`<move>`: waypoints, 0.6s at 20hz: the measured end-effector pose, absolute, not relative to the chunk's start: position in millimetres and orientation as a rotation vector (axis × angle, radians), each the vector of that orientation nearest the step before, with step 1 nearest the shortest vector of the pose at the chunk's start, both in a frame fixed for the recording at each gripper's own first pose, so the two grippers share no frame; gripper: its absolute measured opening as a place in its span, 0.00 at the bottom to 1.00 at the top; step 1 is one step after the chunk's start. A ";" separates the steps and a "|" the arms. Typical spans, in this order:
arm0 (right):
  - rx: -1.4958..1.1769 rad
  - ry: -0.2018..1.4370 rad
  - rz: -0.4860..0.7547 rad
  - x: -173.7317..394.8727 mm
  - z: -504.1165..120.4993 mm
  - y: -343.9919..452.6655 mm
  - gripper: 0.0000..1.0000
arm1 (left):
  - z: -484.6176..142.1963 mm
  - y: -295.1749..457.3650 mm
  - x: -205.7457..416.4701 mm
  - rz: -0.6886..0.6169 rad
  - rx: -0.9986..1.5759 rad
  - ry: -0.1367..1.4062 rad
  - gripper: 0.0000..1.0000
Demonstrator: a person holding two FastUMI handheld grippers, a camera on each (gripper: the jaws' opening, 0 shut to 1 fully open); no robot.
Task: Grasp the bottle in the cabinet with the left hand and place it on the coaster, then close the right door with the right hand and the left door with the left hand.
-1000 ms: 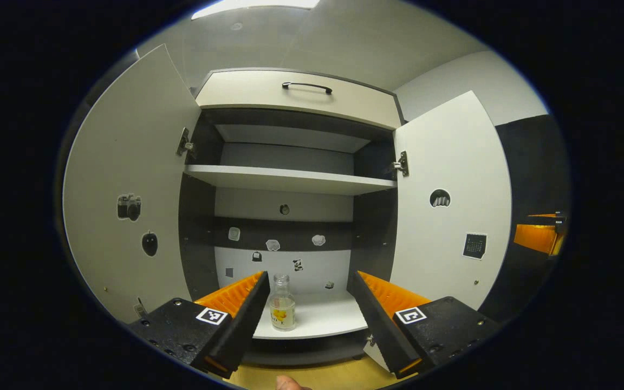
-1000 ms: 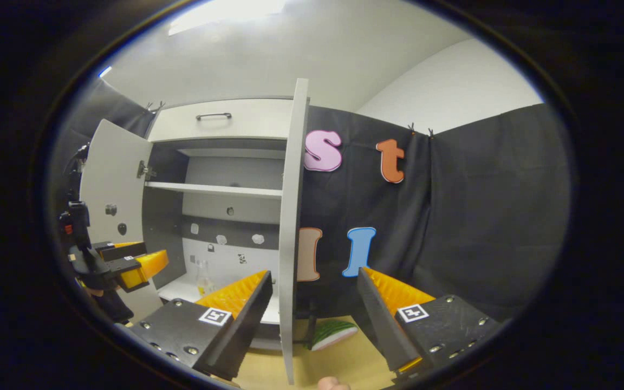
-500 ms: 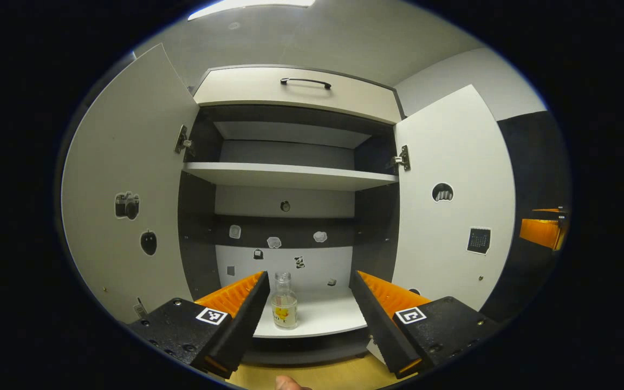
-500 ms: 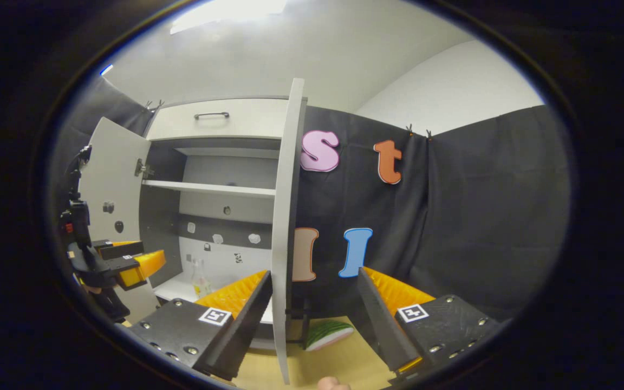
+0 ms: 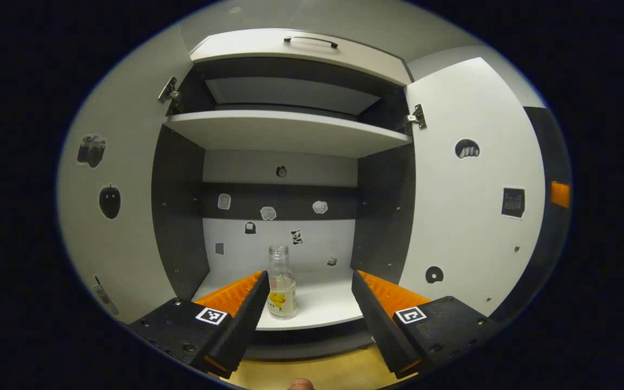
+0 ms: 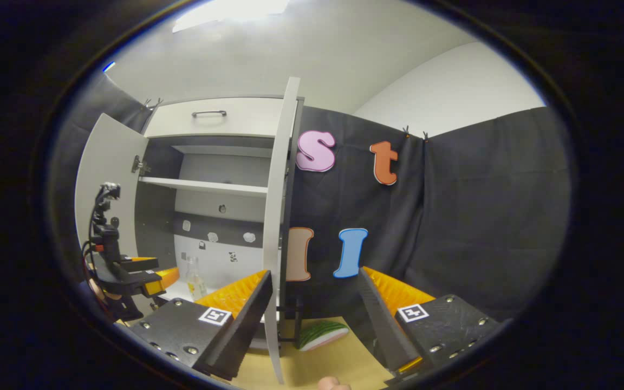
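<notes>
Here the left gripper (image 5: 307, 303) faces the open cabinet, fingers spread wide and empty. The clear glass bottle (image 5: 281, 284) stands upright near the front edge of the cabinet's bottom shelf (image 5: 323, 309), ahead of the fingers and close to the left one, its long axis vertical. Bare shelf lies to its right. The right gripper (image 6: 314, 311), also open and empty, waits beside the right door (image 6: 274, 238), well apart from the bottle.

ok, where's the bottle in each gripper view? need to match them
Left gripper view: bottle low centre, upright on the cabinet's bottom shelf, beside the left gripper's own finger.
Right gripper view: bottle lower left, on the same shelf, near the left gripper.
Shared landmark: drawer handle on top.
</notes>
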State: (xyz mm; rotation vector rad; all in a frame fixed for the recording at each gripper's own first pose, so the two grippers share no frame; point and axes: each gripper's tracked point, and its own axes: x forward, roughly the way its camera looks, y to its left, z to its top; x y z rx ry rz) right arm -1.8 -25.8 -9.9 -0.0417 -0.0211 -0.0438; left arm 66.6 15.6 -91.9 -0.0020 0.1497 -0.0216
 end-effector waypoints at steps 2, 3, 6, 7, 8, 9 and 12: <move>-0.045 -0.021 -0.060 -2.4 -11.0 -33.1 0.96 | -110.6 29.6 89.7 0.020 -0.010 0.172 0.97; -0.042 -0.023 -0.066 -2.9 -10.8 -36.2 0.96 | -119.9 36.7 102.1 0.040 -0.019 0.185 0.97; -0.045 -0.028 -0.100 -3.4 -12.3 -50.3 0.96 | -144.2 52.2 142.8 0.067 -0.035 0.215 0.97; -0.048 -0.031 -0.113 -3.2 -11.7 -55.3 0.93 | -150.5 57.8 153.6 0.078 -0.032 0.219 0.97; -0.048 -0.032 -0.125 -2.1 -12.5 -60.0 0.96 | -154.0 60.0 164.5 0.080 -0.028 0.215 0.98; -0.047 -0.030 -0.137 -1.9 -13.5 -65.0 0.96 | -156.8 61.0 174.4 0.082 -0.019 0.213 0.98; -0.047 -0.006 -0.173 0.0 -22.2 -79.1 0.96 | -160.5 65.7 199.0 0.087 0.031 0.201 0.97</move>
